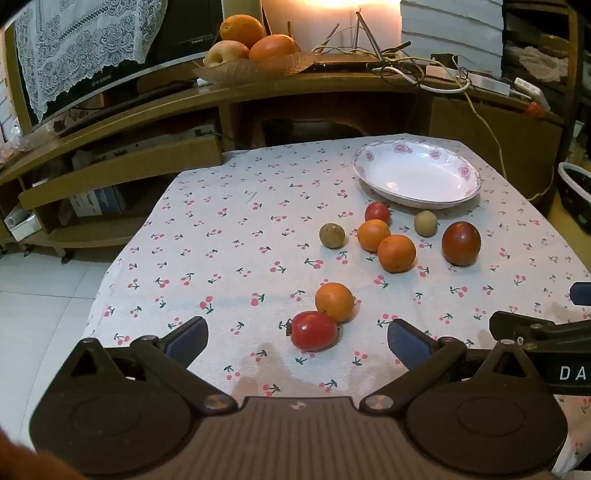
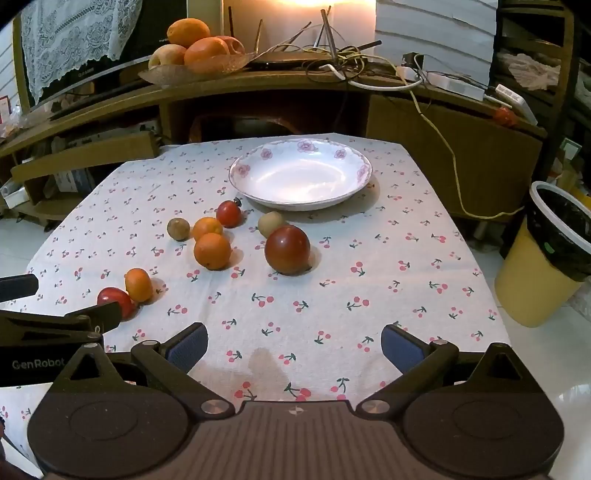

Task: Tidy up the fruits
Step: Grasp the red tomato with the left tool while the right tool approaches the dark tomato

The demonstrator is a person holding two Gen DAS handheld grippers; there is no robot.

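Cherry-print tablecloth (image 2: 332, 295) covers the table — on it, plate (image 2: 301, 201) and scattered fruits (image 2: 212, 251).

Warm, yellowish room light. Very bright glow (image 1: 332, 3) at top middle, washed out white. White plate (image 2: 300, 173) shows soft shiny patches. Fruits drop small dark shadows on tablecloth (image 2: 332, 288). Corners black. Straight lines bend near edges, like shelf (image 1: 147, 107). Far things a bit soft, near things sharp. Floor (image 1: 33, 295) pale, shiny.
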